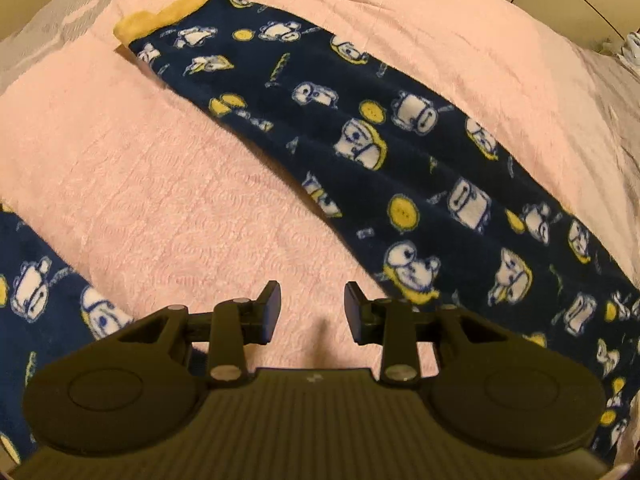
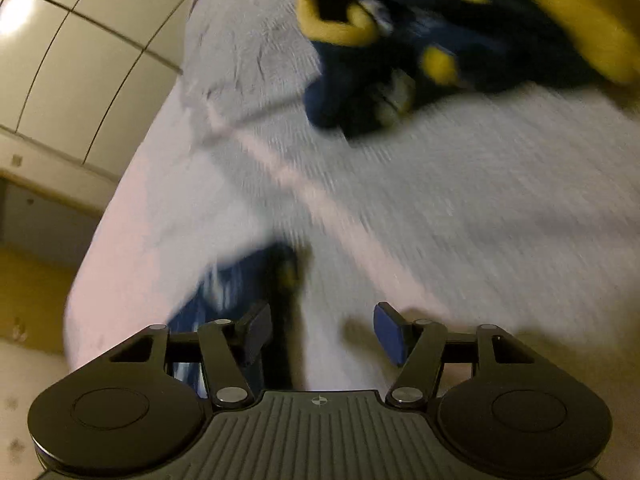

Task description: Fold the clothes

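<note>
Navy fleece pants with a white-and-yellow cartoon print lie on a pink blanket [image 1: 160,184]. One leg [image 1: 360,132] runs from its yellow cuff [image 1: 160,16] at the upper left down to the lower right. The other leg [image 1: 44,292] shows at the lower left. My left gripper [image 1: 314,312] hovers over the bare blanket between the legs, open with nothing between its fingers. In the blurred right wrist view my right gripper [image 2: 324,332] is open and empty. A strip of blue cloth [image 2: 228,296] lies just past its left finger [image 2: 258,332]. A bunched navy and yellow garment [image 2: 420,48] lies further ahead.
The bed's pale cover [image 2: 440,200] fills most of the right wrist view, with its edge falling away at the left. Beyond that edge are cream wall panels [image 2: 80,60] and floor [image 2: 28,300]. A grey striped cover [image 1: 60,12] borders the blanket at the upper left.
</note>
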